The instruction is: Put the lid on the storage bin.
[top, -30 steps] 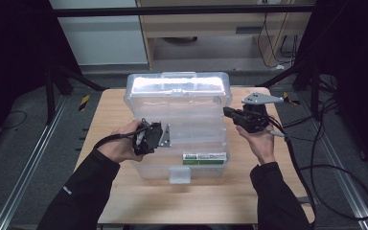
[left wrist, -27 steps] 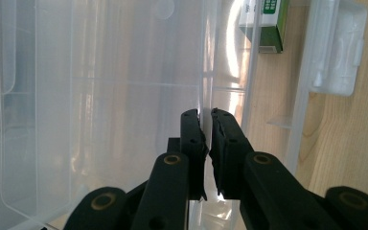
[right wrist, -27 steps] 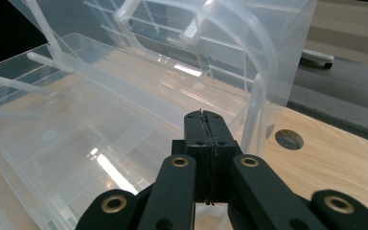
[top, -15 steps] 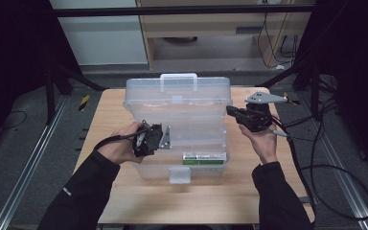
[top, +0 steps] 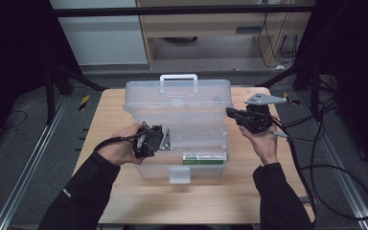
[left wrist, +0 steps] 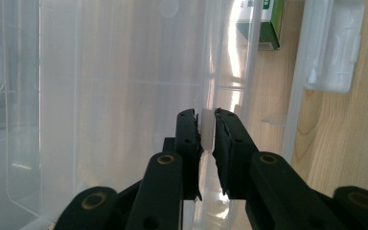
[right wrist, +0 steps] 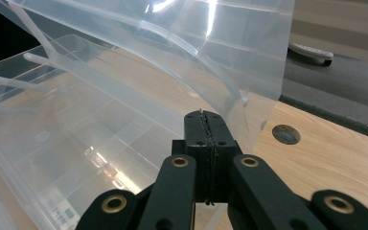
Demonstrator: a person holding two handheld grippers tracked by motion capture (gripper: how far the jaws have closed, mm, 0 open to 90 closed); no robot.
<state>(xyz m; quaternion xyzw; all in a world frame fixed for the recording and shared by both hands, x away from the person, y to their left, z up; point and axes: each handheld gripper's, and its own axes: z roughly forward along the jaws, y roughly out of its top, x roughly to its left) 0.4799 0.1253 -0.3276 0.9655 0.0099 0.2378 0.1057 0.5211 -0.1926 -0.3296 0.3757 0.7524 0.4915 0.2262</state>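
**Lid being lifted at the right edge, box wall between the left jaws**

The clear plastic storage box [top: 179, 143] is sitting mid-table on the pale wooden table [top: 110, 120], long axis running left to right, its white-handled transparent lid [top: 178, 98] tilted up and back from the far edge. The right gripper [top: 233, 114] is being held at the lid's right edge; in the right gripper view its jaws are pressed flat together, with the lid's curved edge [right wrist: 220, 67] just above and beyond the tips. Whether a sliver of lid is pinched cannot be told. The left gripper [top: 162, 139] is being held at the box's left side wall; its jaws have just been opening, and in the left gripper view they are standing slightly apart with the thin clear wall [left wrist: 206, 129] between them, a gap showing beside the wall, so no firm clamp is being read. A green-and-white carton [top: 204, 157] is lying inside at the near right corner. The lid lies up and away from the right jaws, so the right hand is judged nearer for any further swing.
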